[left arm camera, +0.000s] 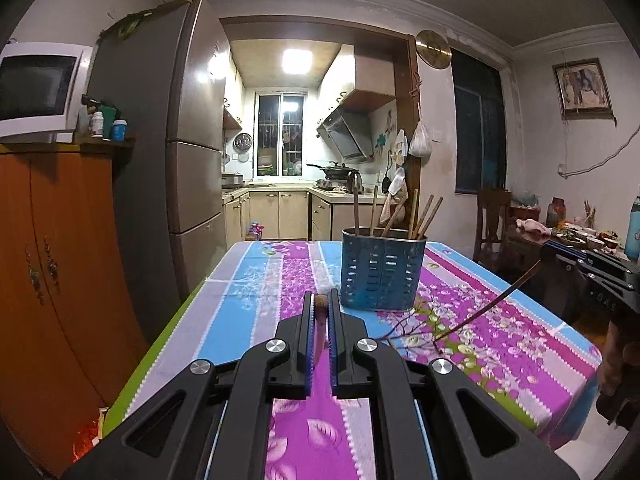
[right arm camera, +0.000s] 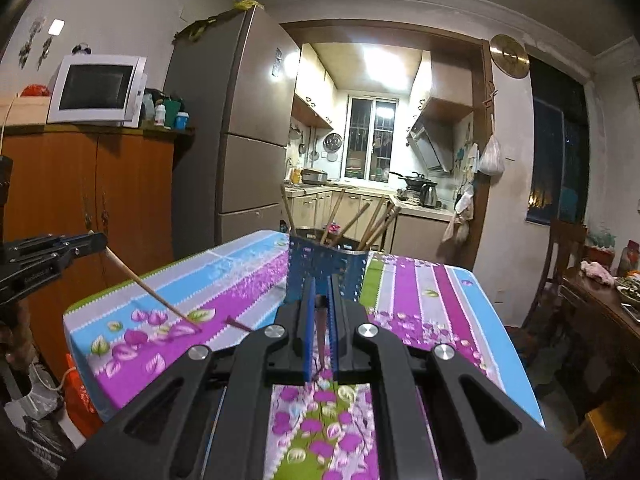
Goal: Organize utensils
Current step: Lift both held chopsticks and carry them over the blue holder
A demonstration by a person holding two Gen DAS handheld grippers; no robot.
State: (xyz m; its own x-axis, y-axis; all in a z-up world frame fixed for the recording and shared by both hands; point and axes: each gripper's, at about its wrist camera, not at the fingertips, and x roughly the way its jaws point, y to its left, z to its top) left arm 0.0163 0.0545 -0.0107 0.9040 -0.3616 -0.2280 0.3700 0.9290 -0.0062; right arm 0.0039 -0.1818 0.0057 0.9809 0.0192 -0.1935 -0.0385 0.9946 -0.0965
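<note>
A blue perforated utensil holder stands on the flowered tablecloth with several wooden chopsticks upright in it; it also shows in the right wrist view. My left gripper is shut on a light wooden chopstick, seen end-on; in the right wrist view that chopstick slants down to the cloth. My right gripper is shut on a dark chopstick; in the left wrist view this dark chopstick slants down from the right gripper's black body to the cloth right of the holder.
A fridge and an orange cabinet with a microwave stand left of the table. A second wooden table with dishes and a chair stand to the right. A kitchen lies behind.
</note>
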